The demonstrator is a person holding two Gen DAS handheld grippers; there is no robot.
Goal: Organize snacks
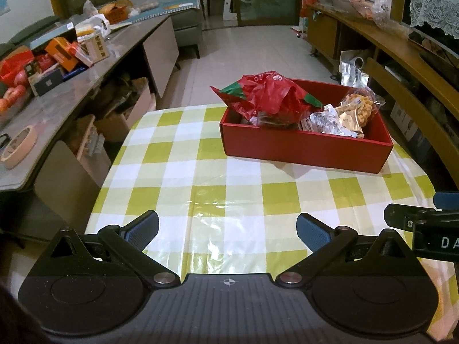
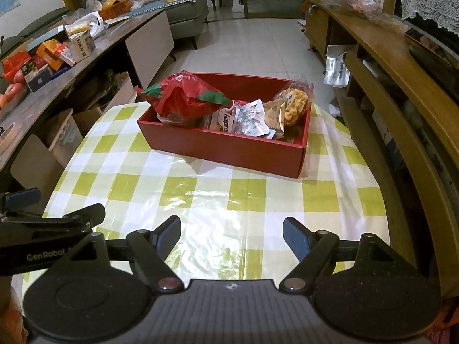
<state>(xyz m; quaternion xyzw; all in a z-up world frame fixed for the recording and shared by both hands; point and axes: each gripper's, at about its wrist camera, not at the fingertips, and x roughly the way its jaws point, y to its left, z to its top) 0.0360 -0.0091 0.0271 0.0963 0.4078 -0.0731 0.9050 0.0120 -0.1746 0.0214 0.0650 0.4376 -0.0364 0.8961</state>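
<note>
A red box (image 1: 309,149) (image 2: 229,150) stands at the far side of a table with a green-and-white checked cloth (image 1: 215,177) (image 2: 178,183). In it lie a red snack bag (image 1: 266,94) (image 2: 183,97), a silver packet (image 1: 327,121) (image 2: 249,120) and a clear bag of yellow snacks (image 1: 358,106) (image 2: 295,106). My left gripper (image 1: 228,229) is open and empty above the near part of the cloth. My right gripper (image 2: 231,233) is open and empty beside it, to the right. Each shows at the edge of the other's view.
A long grey counter (image 1: 71,97) (image 2: 57,66) with boxes, bags and apples runs along the left. A wooden shelf unit (image 1: 401,57) (image 2: 396,66) runs along the right. A tiled floor (image 1: 252,48) lies beyond the table.
</note>
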